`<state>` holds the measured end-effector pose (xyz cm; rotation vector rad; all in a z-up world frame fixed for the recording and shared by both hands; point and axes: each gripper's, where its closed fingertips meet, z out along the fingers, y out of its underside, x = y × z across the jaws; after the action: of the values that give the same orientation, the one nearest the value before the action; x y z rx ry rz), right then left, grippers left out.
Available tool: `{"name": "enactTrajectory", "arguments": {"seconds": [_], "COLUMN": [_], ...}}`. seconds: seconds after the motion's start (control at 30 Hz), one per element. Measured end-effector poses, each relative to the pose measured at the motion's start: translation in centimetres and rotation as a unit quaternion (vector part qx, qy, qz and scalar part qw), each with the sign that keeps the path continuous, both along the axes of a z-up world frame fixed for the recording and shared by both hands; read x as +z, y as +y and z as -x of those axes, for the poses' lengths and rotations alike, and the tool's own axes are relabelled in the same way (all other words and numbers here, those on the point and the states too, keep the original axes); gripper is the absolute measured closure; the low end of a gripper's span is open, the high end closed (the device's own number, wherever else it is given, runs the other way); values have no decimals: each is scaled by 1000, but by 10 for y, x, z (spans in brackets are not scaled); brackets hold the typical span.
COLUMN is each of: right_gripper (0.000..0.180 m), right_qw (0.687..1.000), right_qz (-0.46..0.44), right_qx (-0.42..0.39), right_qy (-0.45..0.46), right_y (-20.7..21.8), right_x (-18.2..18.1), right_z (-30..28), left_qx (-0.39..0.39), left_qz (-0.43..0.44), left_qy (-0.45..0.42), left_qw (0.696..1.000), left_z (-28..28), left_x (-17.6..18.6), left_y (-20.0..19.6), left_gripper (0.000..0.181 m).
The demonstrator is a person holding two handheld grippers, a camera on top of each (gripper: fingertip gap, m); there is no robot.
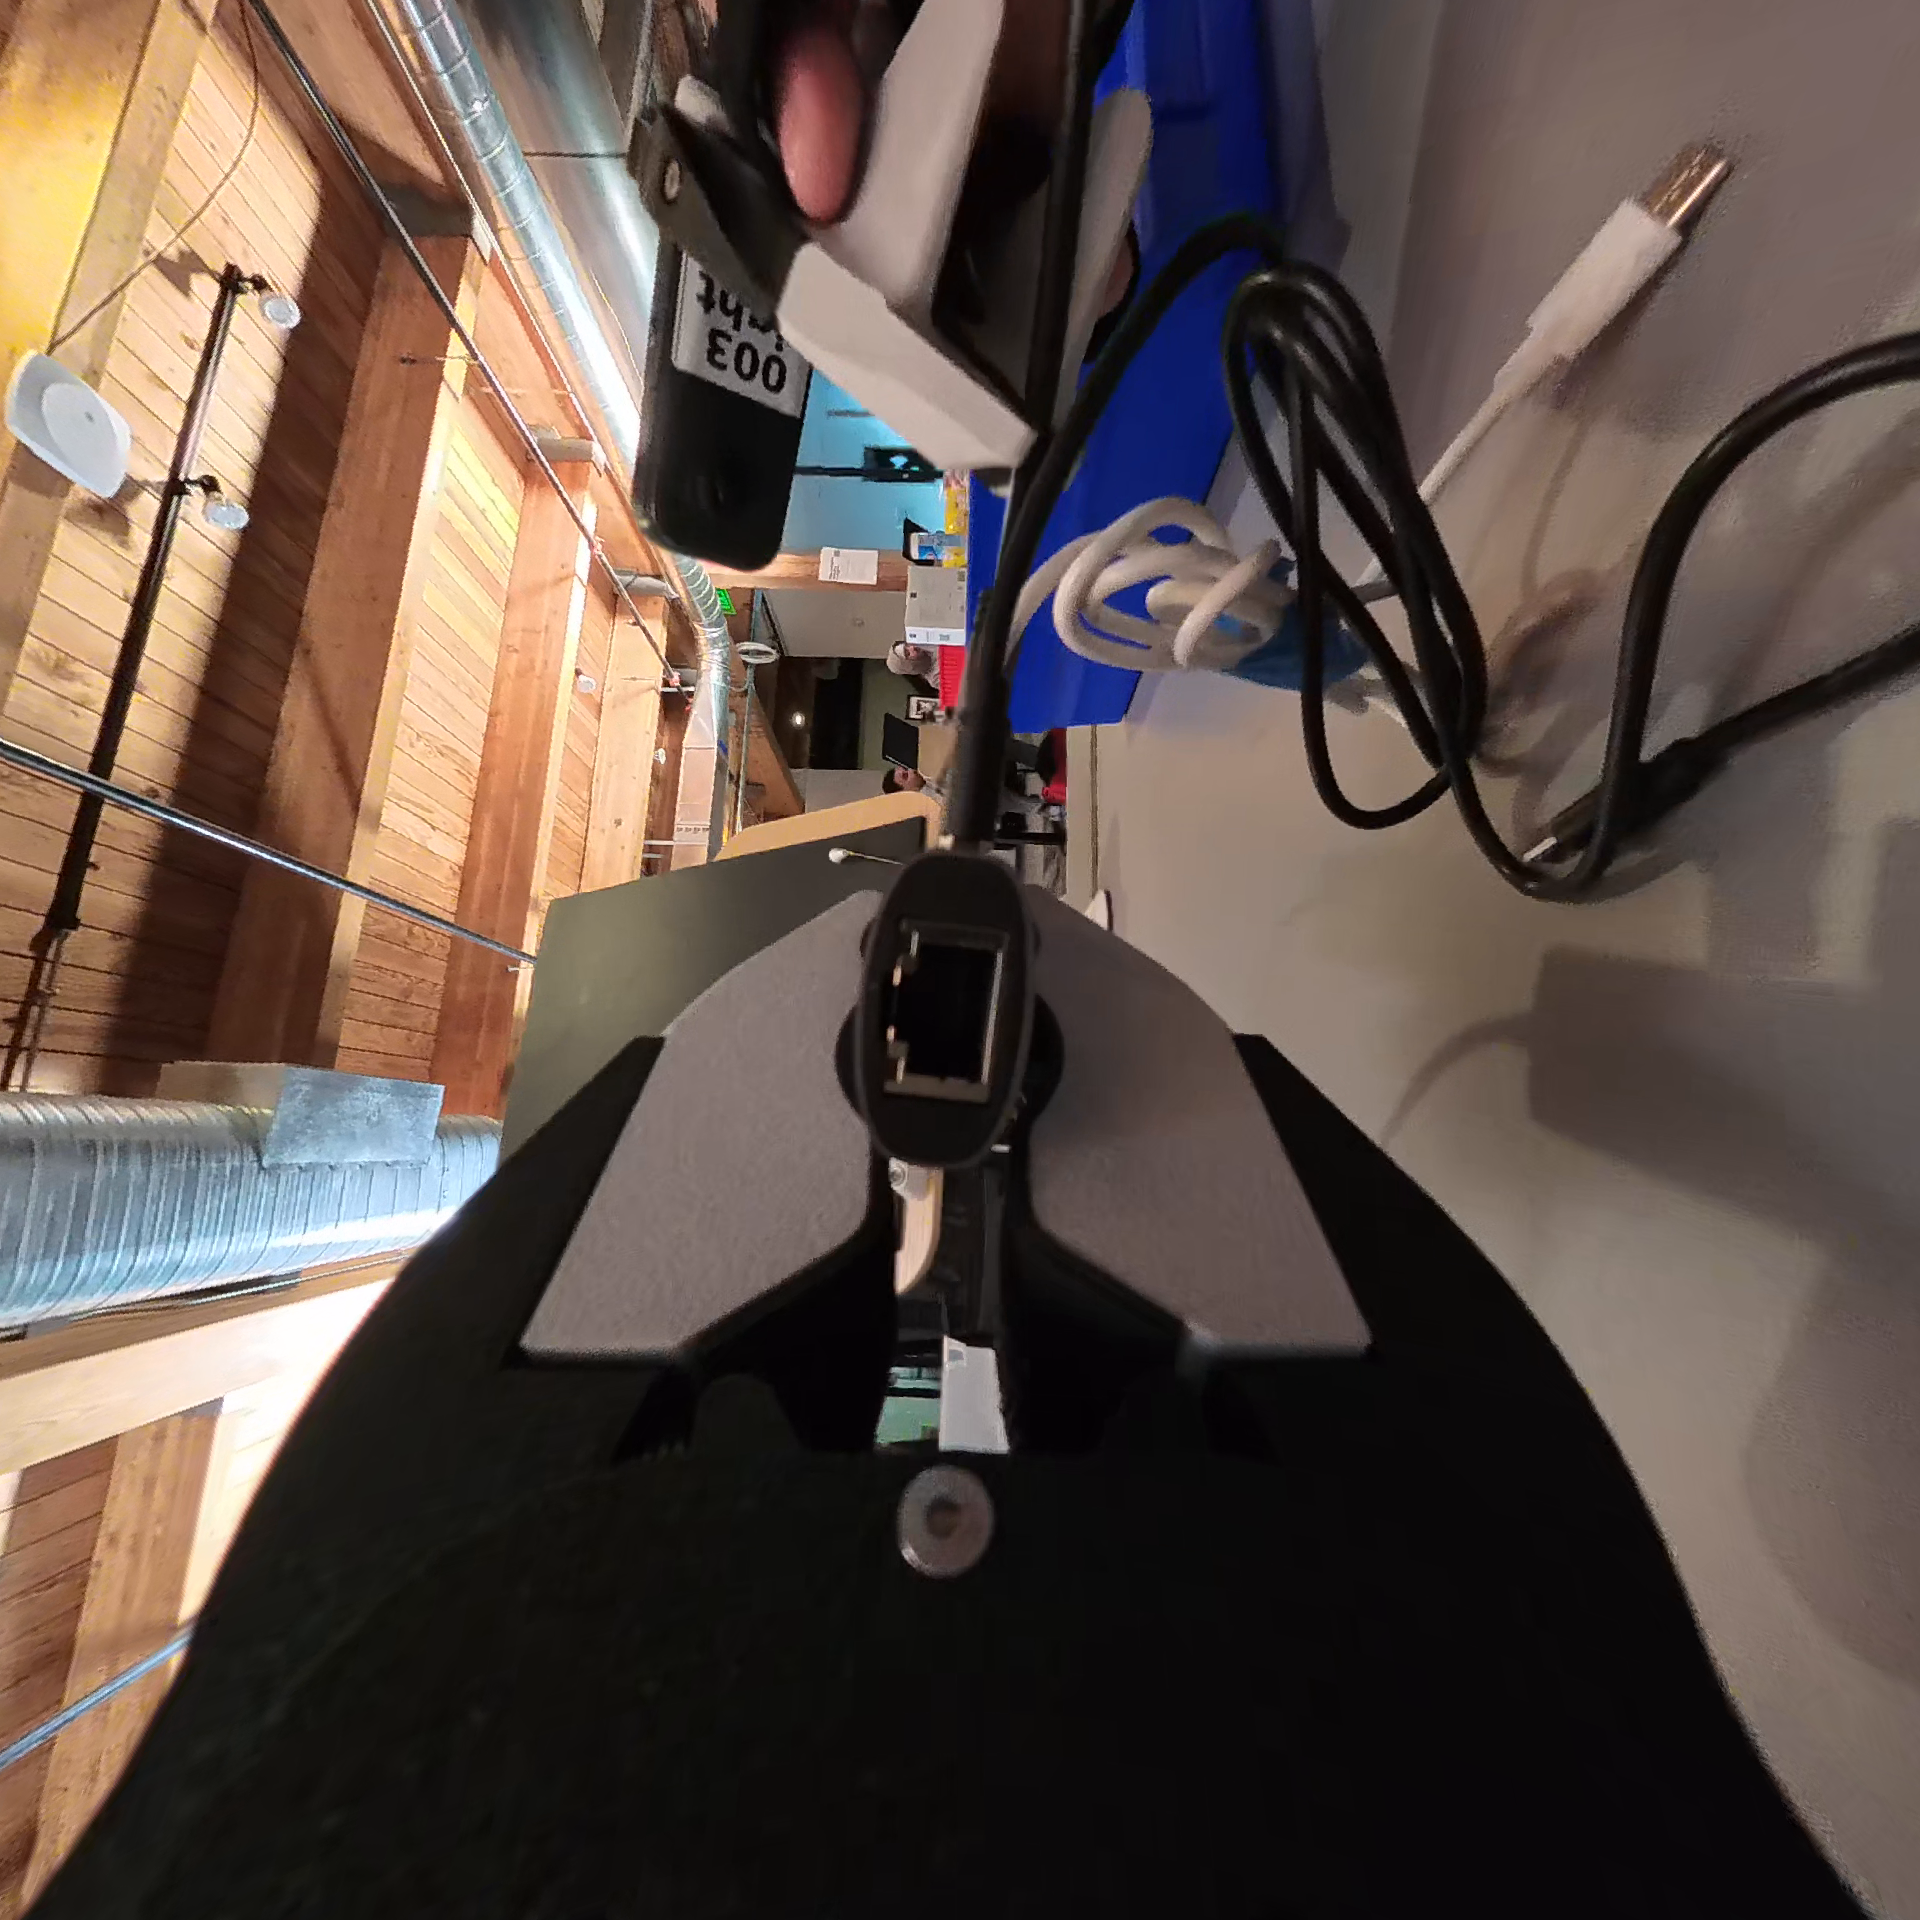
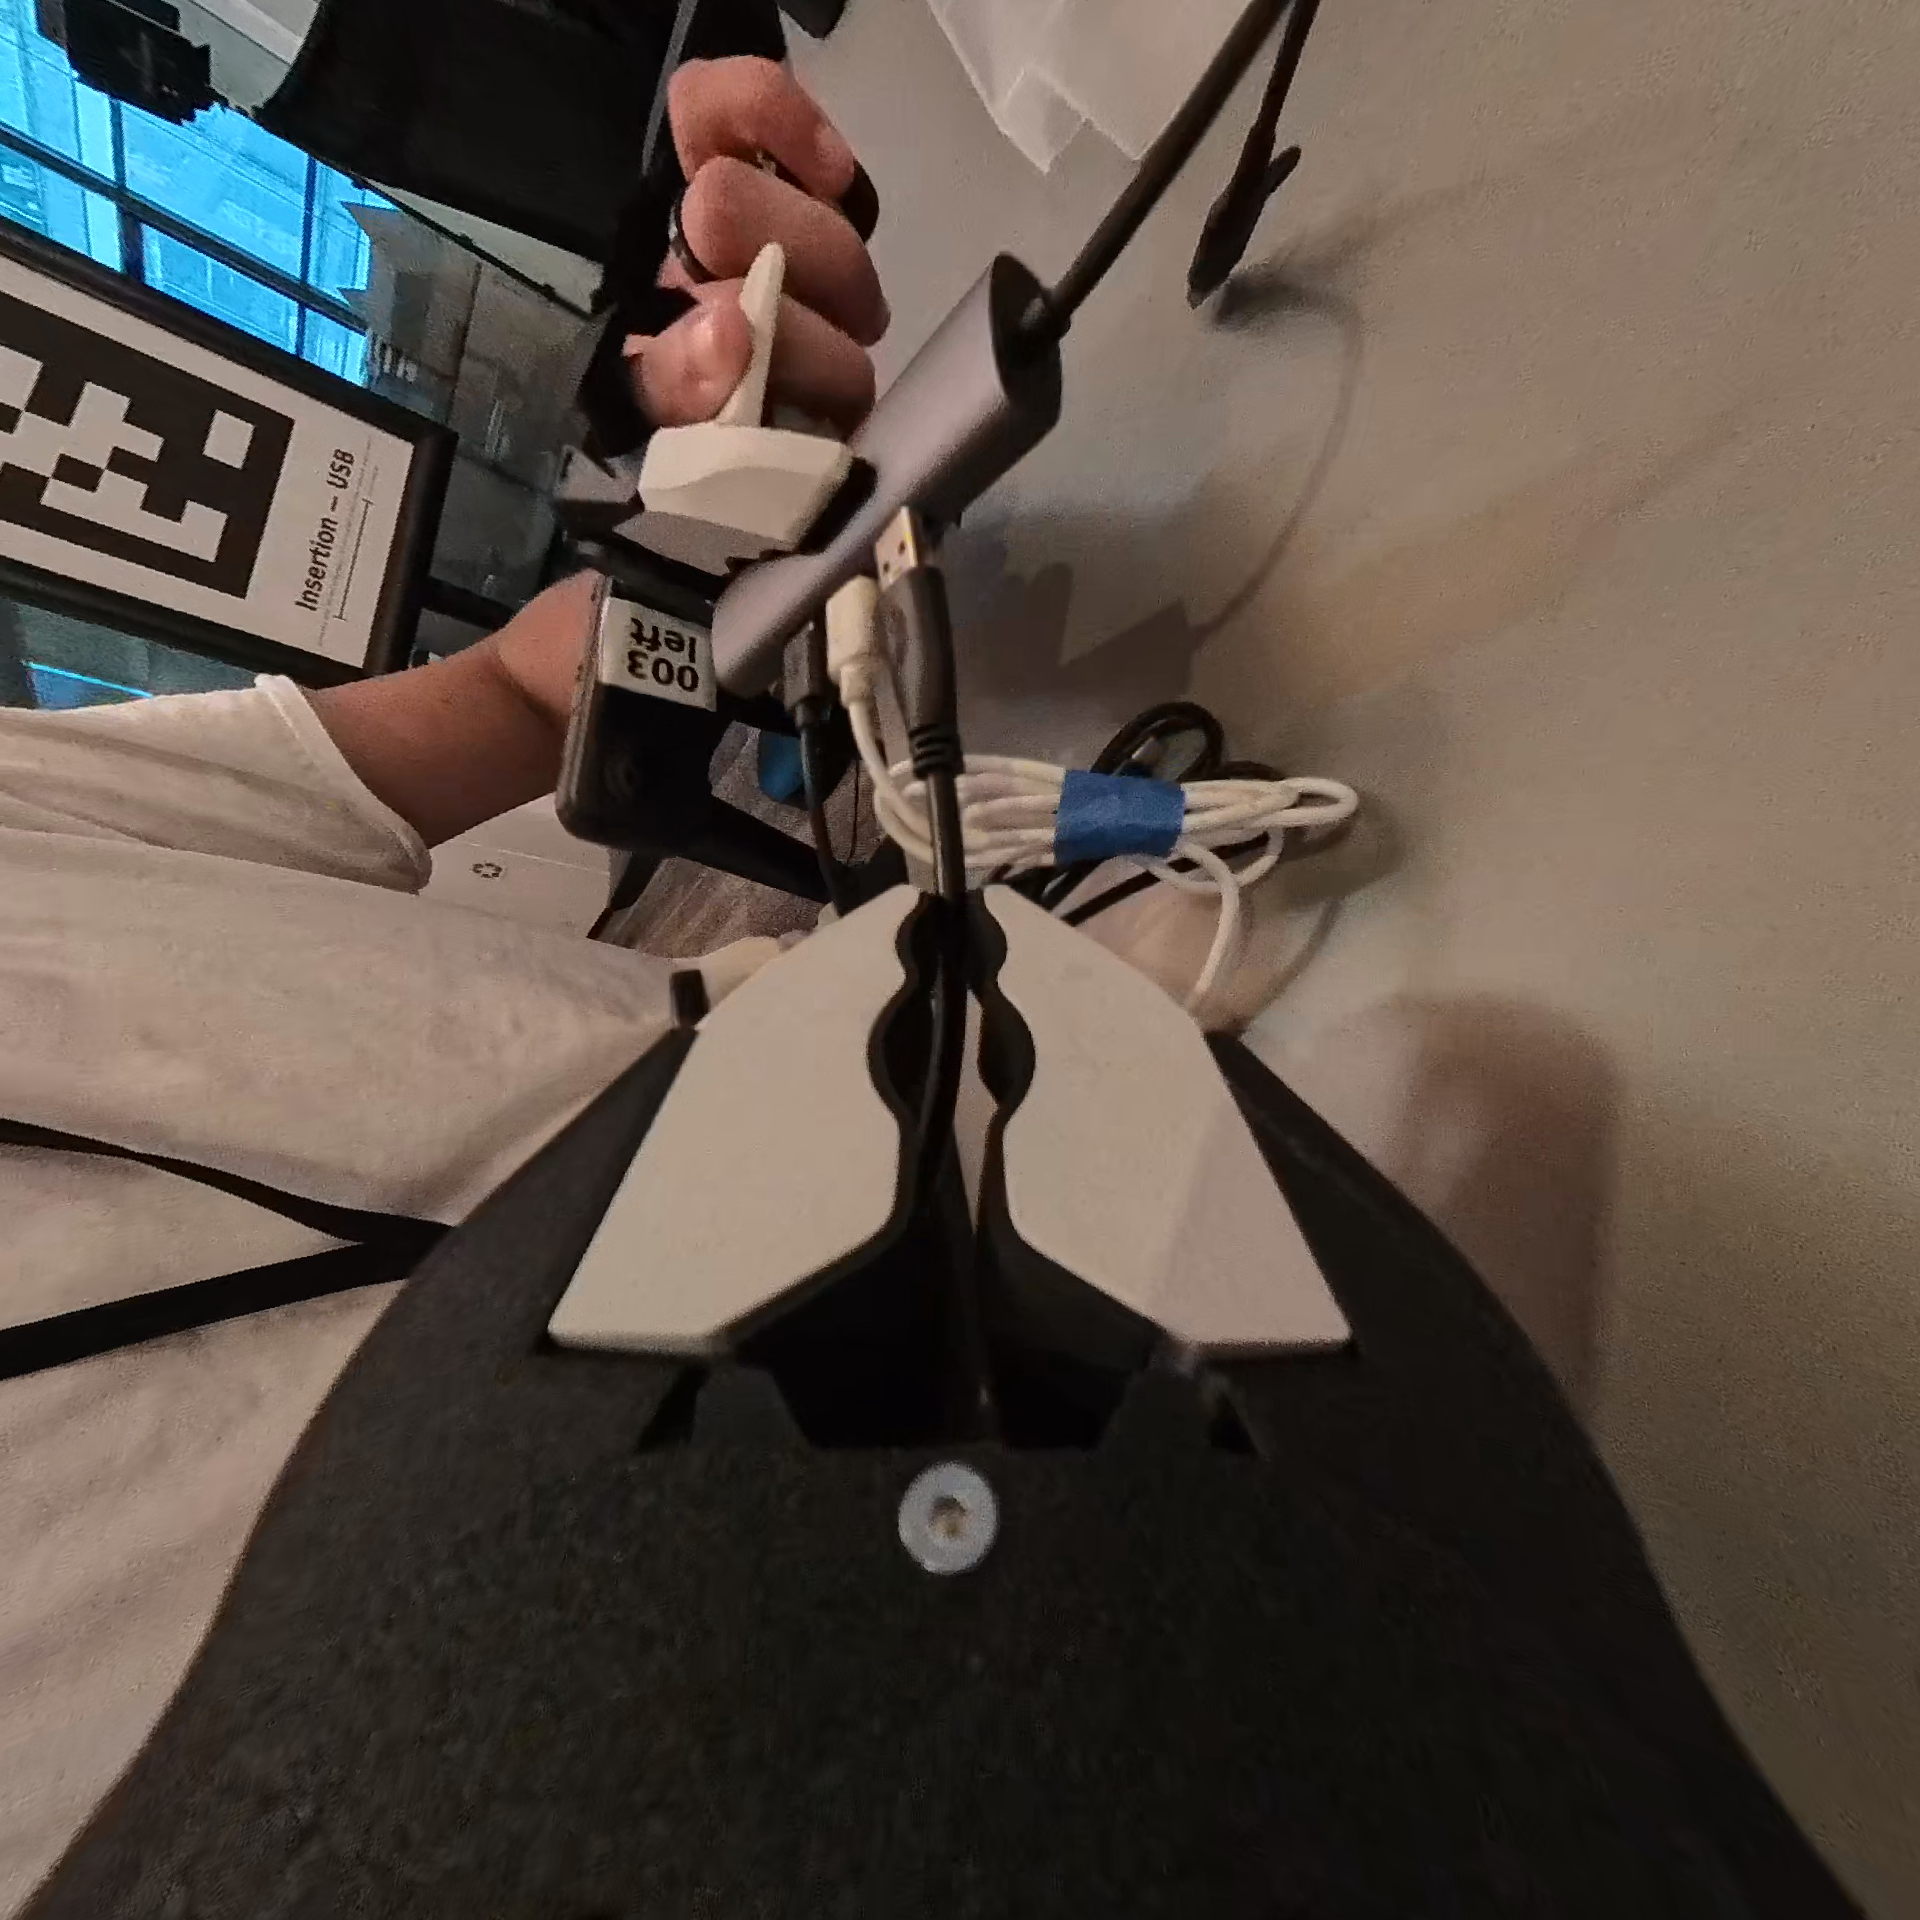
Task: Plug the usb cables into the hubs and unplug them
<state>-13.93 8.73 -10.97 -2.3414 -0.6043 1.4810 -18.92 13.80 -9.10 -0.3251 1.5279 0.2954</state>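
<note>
Right gripper fingers pinch a black cable just behind its USB-A plug, whose tip sits at the grey hub but isn't seated yet. Left gripper fingers clamp that hub, held up off the worktop.

Step looks like insertion. Next: square the plug to a free port and push straight in, with the left bracing.

Count: one hub visible; two plugs already in it, one white and one black; a third at the port; one loose white plug lying far right on the worktop.
</note>
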Motion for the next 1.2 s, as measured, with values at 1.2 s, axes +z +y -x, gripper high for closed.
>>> {"name": "enactTrajectory", "arguments": {"seconds": [1.2], "right_gripper": [175], "right_qw": [990], "right_qz": [-25], "right_qx": [-53], "right_qy": [131], "right_y": [28], "right_x": [18], "right_z": [-5], "left_qx": [-9], "left_qz": [28], "left_qy": [-21], "left_qw": [999], "left_z": [-5], "left_x": [8], "left_y": [-7], "left_gripper": [164]}}
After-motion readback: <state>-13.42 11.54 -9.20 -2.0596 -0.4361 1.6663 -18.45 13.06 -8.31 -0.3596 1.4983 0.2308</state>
